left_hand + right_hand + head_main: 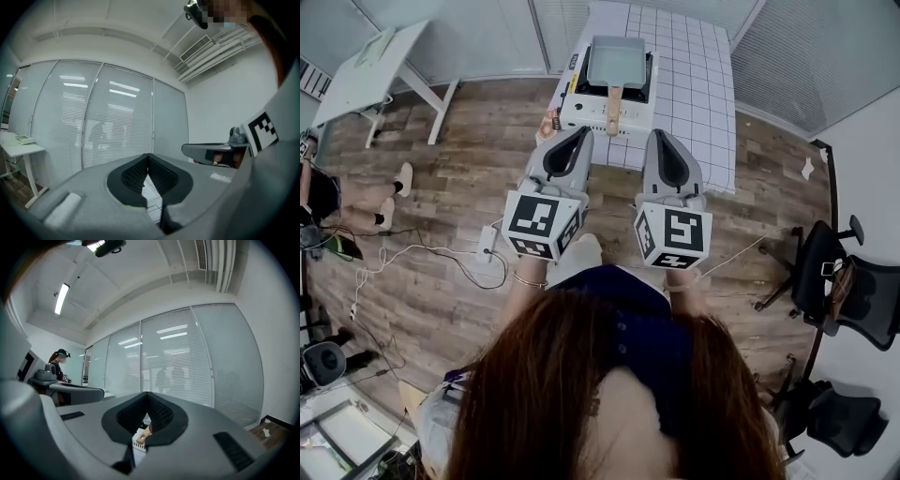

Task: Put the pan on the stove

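Note:
A square grey pan (616, 61) with a wooden handle (613, 97) sits on top of the white portable stove (598, 111), on a table with a white grid cloth (698, 84). My left gripper (583, 132) and right gripper (658, 135) hang side by side in the air at the table's near edge, short of the stove. Both are shut with nothing in them. The left gripper view shows its jaws (148, 157) closed against the blinds. Through the gap under the right gripper (148, 395) I glimpse the handle's end (146, 433) and a corner of the stove (138, 443).
A white desk (366, 75) stands at the far left on the wooden floor. Cables (412, 262) trail across the floor on the left, near a seated person (328, 197). Black office chairs (844, 281) stand at the right. Glass walls with blinds (117, 126) enclose the room.

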The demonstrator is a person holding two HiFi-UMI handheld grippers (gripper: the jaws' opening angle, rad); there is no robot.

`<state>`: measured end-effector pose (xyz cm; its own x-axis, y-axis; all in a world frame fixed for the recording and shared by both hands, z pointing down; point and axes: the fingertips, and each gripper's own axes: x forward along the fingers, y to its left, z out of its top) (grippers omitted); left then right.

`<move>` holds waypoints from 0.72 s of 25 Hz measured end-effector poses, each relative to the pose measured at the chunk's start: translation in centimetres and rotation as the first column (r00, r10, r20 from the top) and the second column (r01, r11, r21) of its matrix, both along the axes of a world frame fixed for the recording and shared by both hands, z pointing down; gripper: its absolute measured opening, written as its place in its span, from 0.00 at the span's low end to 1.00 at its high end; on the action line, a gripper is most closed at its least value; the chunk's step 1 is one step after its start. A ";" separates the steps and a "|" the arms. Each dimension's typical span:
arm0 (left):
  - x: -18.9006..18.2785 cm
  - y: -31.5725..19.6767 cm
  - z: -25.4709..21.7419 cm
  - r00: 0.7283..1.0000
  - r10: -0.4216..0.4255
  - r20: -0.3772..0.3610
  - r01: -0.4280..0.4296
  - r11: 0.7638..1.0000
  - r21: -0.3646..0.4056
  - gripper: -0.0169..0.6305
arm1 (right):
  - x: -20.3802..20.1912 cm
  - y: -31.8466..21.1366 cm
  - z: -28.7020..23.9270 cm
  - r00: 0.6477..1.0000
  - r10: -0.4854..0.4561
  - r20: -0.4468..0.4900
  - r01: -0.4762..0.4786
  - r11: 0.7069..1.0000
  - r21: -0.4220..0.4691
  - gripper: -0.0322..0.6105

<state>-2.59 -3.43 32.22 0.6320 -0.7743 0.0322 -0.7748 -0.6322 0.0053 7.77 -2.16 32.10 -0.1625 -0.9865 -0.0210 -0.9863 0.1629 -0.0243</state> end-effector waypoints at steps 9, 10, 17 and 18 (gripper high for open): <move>0.3 -0.6 0.1 1.000 0.010 -0.001 -0.010 1.000 -0.003 0.04 | 0.0 -0.3 -0.3 1.000 -0.001 0.013 0.000 1.000 0.012 0.06; 0.3 -0.7 0.0 1.000 0.011 -0.001 -0.011 1.000 -0.003 0.04 | 0.0 -0.4 -0.3 1.000 -0.002 0.016 0.001 1.000 0.012 0.06; 0.2 -1.4 0.2 1.000 0.019 0.000 -0.019 1.000 -0.006 0.04 | -0.2 -1.0 -0.5 1.000 0.001 0.011 -0.001 1.000 0.024 0.06; 0.2 -1.5 0.2 1.000 0.020 0.000 -0.020 1.000 -0.006 0.04 | -0.2 -1.1 -0.6 1.000 0.000 0.008 -0.001 1.000 0.028 0.06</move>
